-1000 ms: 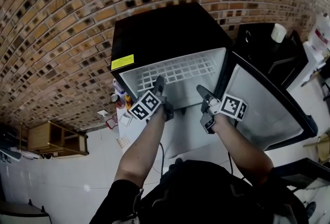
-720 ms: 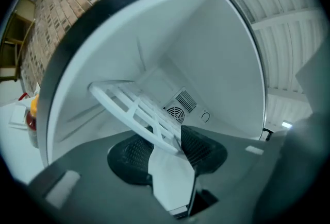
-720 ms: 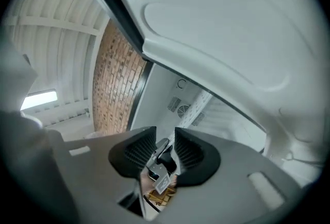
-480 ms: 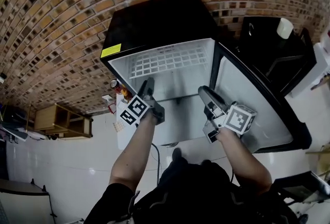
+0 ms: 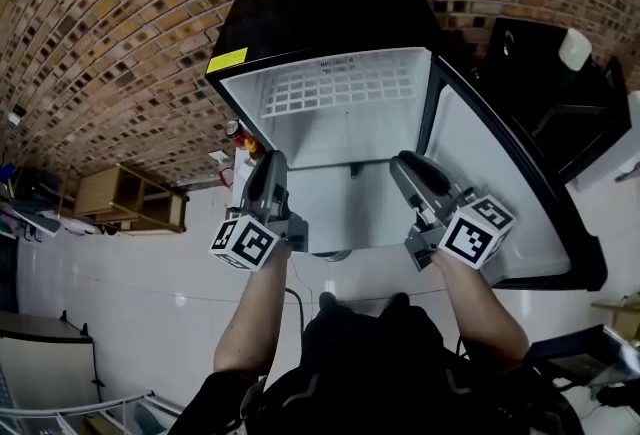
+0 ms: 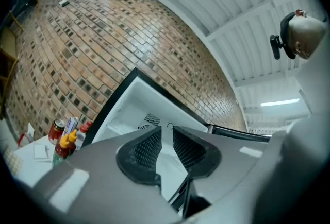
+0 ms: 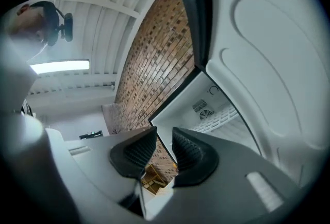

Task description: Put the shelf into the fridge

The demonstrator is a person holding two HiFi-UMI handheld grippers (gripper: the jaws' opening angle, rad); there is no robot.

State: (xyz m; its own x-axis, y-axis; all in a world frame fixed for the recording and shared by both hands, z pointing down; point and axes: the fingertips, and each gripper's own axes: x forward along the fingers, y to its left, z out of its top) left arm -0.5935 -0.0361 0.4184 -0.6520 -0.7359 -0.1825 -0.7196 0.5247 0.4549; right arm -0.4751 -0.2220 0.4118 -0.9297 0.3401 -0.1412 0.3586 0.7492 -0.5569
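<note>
Bottles (image 5: 240, 138) stand just left of the fridge (image 5: 320, 13). Left tool (image 5: 270, 161) is in front of the open fridge, jaws just been closing, narrow gap left, nothing between them. White wire shelf (image 5: 340, 86) sits inside the fridge, apart from both tools. Right tool (image 5: 405, 163) has jaws apart, just closed a little, empty. Door (image 5: 500, 173) is open at right.
</note>
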